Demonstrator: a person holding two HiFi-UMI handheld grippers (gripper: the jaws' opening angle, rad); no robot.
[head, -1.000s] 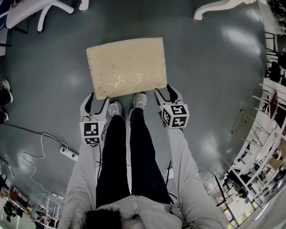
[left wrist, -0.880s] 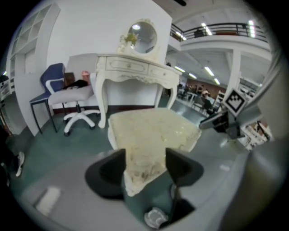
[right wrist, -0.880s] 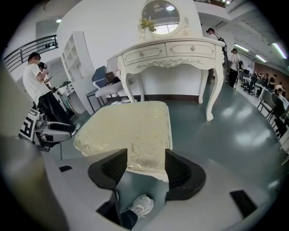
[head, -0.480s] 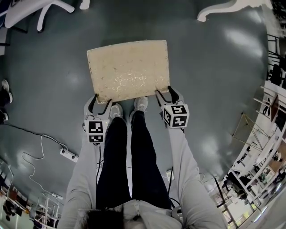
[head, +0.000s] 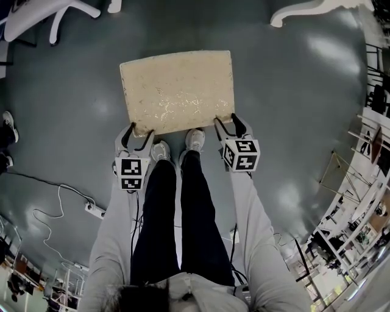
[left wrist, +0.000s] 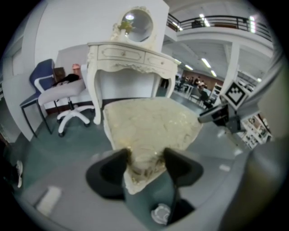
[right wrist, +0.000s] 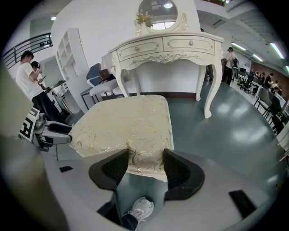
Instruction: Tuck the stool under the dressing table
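Note:
The stool (head: pixel 177 91) has a cream, gold-patterned cushion and stands on the grey floor in front of my feet. My left gripper (head: pixel 136 135) is shut on its near left corner, and my right gripper (head: pixel 224 125) is shut on its near right corner. In the left gripper view the cushion corner (left wrist: pixel 144 158) is pinched between the black jaws of the left gripper (left wrist: pixel 145 164). The right gripper (right wrist: pixel 145 164) clamps the cushion's front edge (right wrist: pixel 144 155). The white dressing table (right wrist: pixel 167 45) with its round mirror stands beyond the stool, and one leg (head: pixel 304 9) shows in the head view.
An office chair (left wrist: pixel 67 97) stands left of the dressing table, with its white base (head: pixel 49 12) at the far left. A power strip with a white cable (head: pixel 94 210) lies on the floor at my left. People (right wrist: pixel 31 76) and shelves are further off.
The left gripper has moved forward to the stool's near left corner and shut on it. The stool has shifted slightly forward and to the right.

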